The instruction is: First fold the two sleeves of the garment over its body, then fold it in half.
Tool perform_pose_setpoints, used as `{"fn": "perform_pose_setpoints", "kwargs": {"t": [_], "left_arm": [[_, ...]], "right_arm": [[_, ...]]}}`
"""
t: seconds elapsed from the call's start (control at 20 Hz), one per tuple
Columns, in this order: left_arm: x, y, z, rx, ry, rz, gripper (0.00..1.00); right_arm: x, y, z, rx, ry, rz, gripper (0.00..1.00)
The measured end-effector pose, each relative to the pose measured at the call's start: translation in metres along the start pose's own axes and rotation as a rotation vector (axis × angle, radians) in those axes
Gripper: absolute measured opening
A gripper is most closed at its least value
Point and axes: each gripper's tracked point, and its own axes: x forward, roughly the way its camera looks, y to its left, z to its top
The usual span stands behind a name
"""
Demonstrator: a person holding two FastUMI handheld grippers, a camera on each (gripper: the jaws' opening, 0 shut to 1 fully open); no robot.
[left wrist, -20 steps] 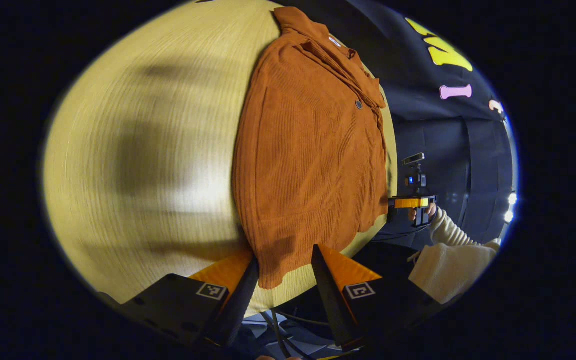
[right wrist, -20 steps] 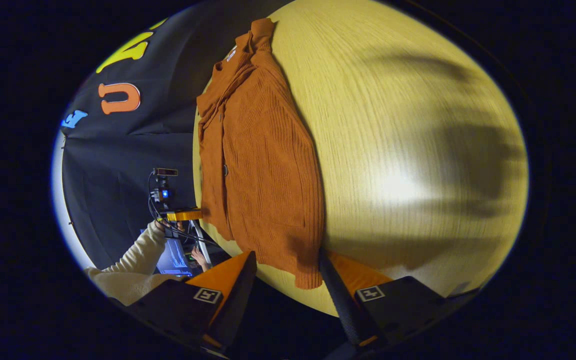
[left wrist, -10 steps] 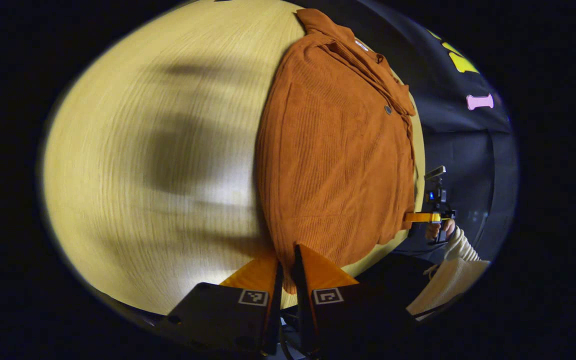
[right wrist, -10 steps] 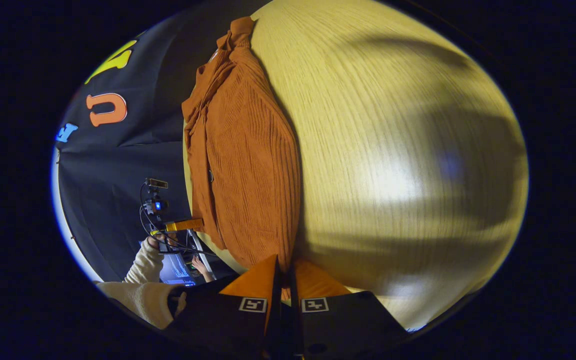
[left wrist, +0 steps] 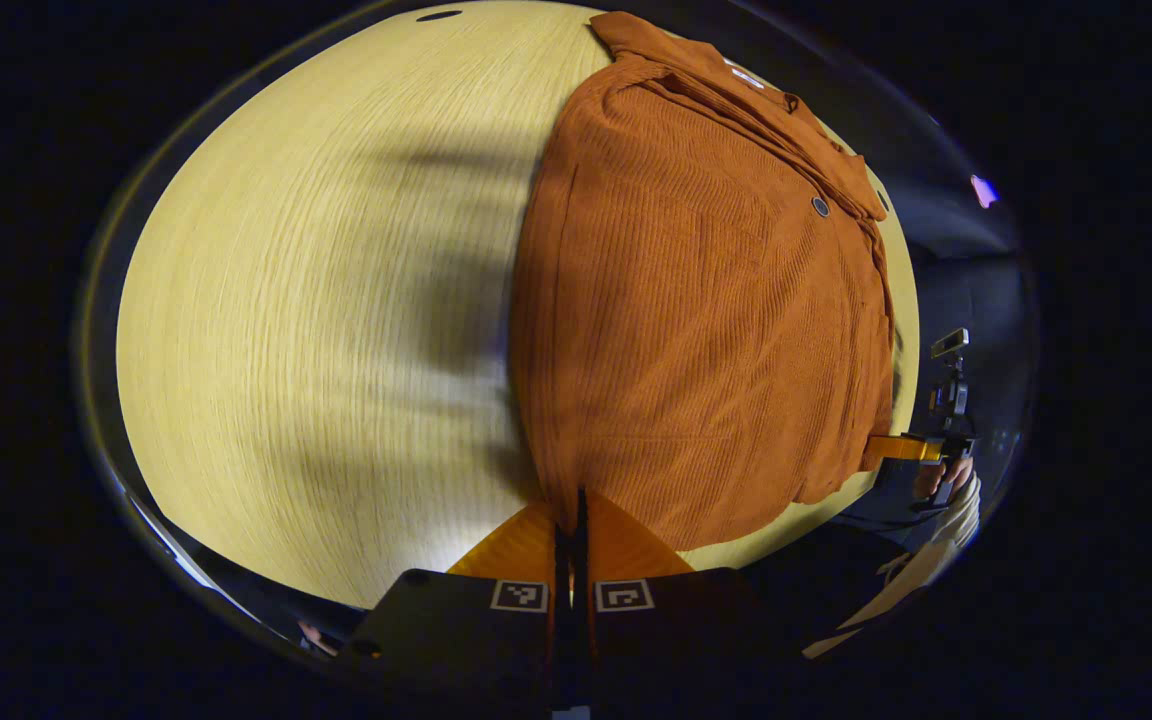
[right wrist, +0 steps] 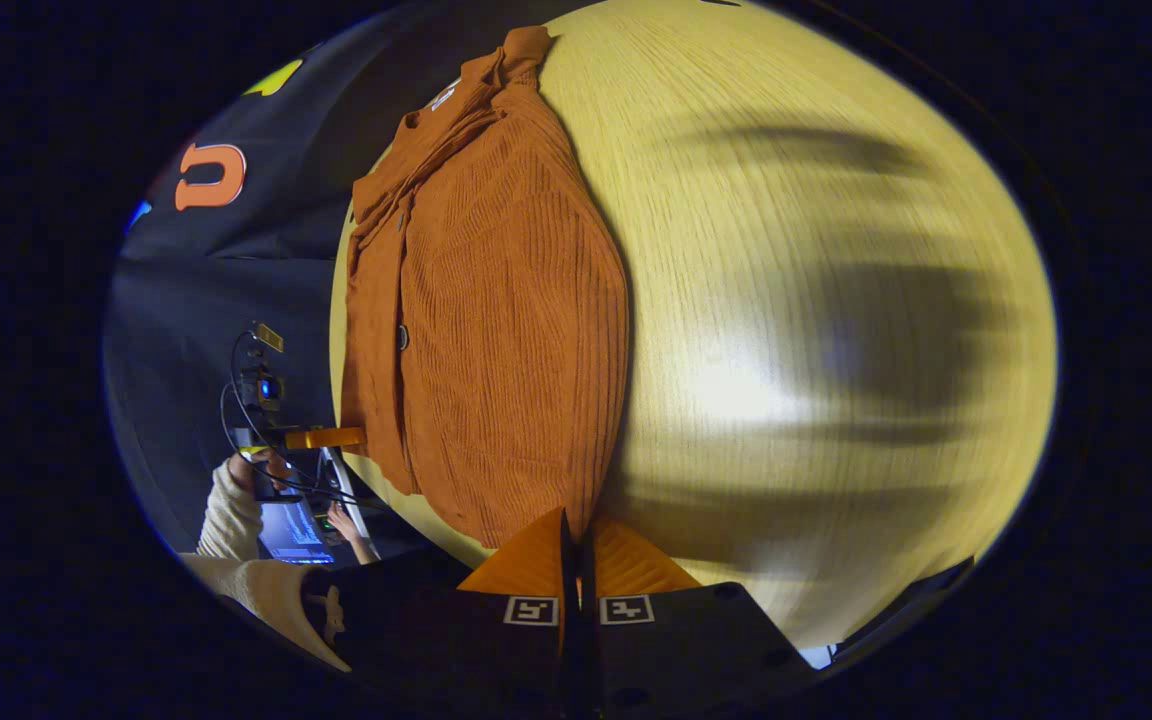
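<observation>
left gripper view: the left hand-held gripper (left wrist: 573, 505) sits at the bottom with its two fingers pressed together on the near hem corner of the rust-orange ribbed cardigan (left wrist: 696, 330). the cardigan lies flat on the pale wood-grain surface (left wrist: 316, 320), stretched along the surface's right-hand edge as this view has it, its collar at the far end and its hem at the near edge. the sleeves look already folded over the body, and a dark button (left wrist: 820, 206) shows near the front placket on the far right side. at the other hem corner, by the surface's right edge, the right hand-held gripper (left wrist: 896, 447) touches the cloth, held by a hand (left wrist: 936, 478) in a cream knit sleeve (left wrist: 961, 500). soft shadows cross the bare wood to the left of the garment.

right gripper view: the right hand-held gripper (right wrist: 576, 530) is at the bottom, its fingers closed together on the near hem corner of the cardigan (right wrist: 496, 330), which runs along the surface's (right wrist: 816, 330) left-hand edge here, collar far, hem near. a button (right wrist: 402, 337) shows on the placket. off the left edge, the left hand-held gripper (right wrist: 331, 437) meets the opposite hem corner, held by a hand (right wrist: 254, 466) in the cream sleeve (right wrist: 221, 510). just below it a lit screen (right wrist: 291, 530) glows.
</observation>
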Motion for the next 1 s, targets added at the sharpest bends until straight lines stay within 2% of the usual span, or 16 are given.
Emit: {"fn": "perform_pose_setpoints", "kwargs": {"t": [0.15, 0.3, 0.4, 0.5, 0.6, 0.85, 1.0], "left_arm": [[-0.031, -0.035, 0.013, 0.019, -0.037, -0.115, 0.03], [-0.072, -0.07, 0.038, 0.162, -0.107, -0.206, 0.03], [-0.097, -0.085, 0.062, 0.256, -0.158, -0.192, 0.03], [-0.114, -0.091, 0.067, 0.328, -0.203, -0.184, 0.03], [-0.139, -0.106, 0.086, 0.4, -0.238, -0.158, 0.03], [-0.185, -0.143, 0.161, 0.53, -0.346, -0.13, 0.03], [-0.197, -0.151, 0.222, 0.538, -0.434, -0.125, 0.03]], "right_arm": [[-0.028, 0.041, 0.019, 0.014, -0.07, 0.103, 0.0], [-0.061, 0.079, 0.051, 0.007, -0.153, 0.185, 0.0], [-0.079, 0.104, 0.07, -0.005, -0.203, 0.228, 0.0], [-0.098, 0.131, 0.087, -0.021, -0.238, 0.27, 0.0], [-0.115, 0.154, 0.105, -0.068, -0.268, 0.287, 0.0], [-0.141, 0.2, 0.171, -0.162, -0.344, 0.279, 0.0], [-0.152, 0.214, 0.225, -0.185, -0.398, 0.252, 0.0]]}}
